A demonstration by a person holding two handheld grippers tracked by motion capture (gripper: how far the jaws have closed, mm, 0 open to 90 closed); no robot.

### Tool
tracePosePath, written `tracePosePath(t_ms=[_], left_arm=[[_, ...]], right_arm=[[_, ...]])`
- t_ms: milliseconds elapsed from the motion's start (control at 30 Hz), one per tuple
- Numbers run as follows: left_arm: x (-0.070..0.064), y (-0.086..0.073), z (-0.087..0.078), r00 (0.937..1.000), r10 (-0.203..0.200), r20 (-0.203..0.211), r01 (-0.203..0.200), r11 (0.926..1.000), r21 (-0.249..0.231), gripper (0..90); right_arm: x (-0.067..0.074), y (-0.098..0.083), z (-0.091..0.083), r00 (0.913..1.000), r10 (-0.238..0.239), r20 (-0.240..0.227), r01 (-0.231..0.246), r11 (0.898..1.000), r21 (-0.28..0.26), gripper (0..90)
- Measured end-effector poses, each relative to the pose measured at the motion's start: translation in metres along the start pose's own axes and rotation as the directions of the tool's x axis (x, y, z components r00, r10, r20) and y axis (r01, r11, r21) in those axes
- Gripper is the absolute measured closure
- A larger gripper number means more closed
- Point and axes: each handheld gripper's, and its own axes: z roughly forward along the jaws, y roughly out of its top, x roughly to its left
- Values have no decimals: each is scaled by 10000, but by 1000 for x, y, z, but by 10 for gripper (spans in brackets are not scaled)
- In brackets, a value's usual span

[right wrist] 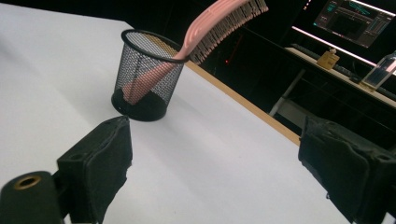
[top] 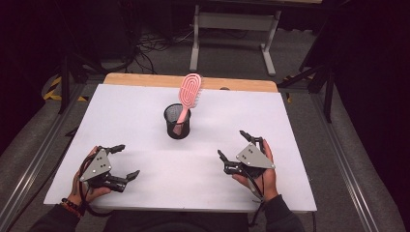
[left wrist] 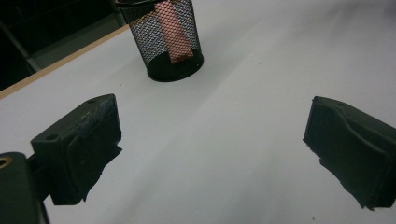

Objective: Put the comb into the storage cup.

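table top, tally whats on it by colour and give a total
Pink: 1, the pink plastic hairbrush standing handle-down in the cup
Black: 1, the black wire mesh cup standing on the white table
Total: 2

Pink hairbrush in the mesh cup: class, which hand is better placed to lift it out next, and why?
Probably the right. The hairbrush stands handle-down in the mesh cup, its head leaning toward the right side. The right gripper is open, its jaws wide apart, and looks slightly nearer than the open left gripper. The margin is small.
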Motion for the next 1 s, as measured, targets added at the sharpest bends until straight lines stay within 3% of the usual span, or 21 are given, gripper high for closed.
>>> tracePosePath(t_ms=[433, 667, 900, 1000], left_arm=[[0, 0, -1, 10000, 35, 4, -35, 10000, 15, 48], [0, 0, -1, 10000, 24, 20, -24, 10000, -9, 48], [1, 0, -1, 10000, -49, 18, 49, 10000, -34, 48], [1, 0, -1, 10000, -81, -21, 81, 10000, -47, 47]], right_arm=[[-1, -24, -4, 9999, 80, -65, -78, 9994, 341, 98], [-4, -38, -10, 9976, 501, -473, -486, 9983, 330, 83], [-9, -56, -17, 9975, 658, -257, -637, 9951, 753, 55], [-11, -65, -20, 9954, 933, -211, -909, 9914, 946, 51]])
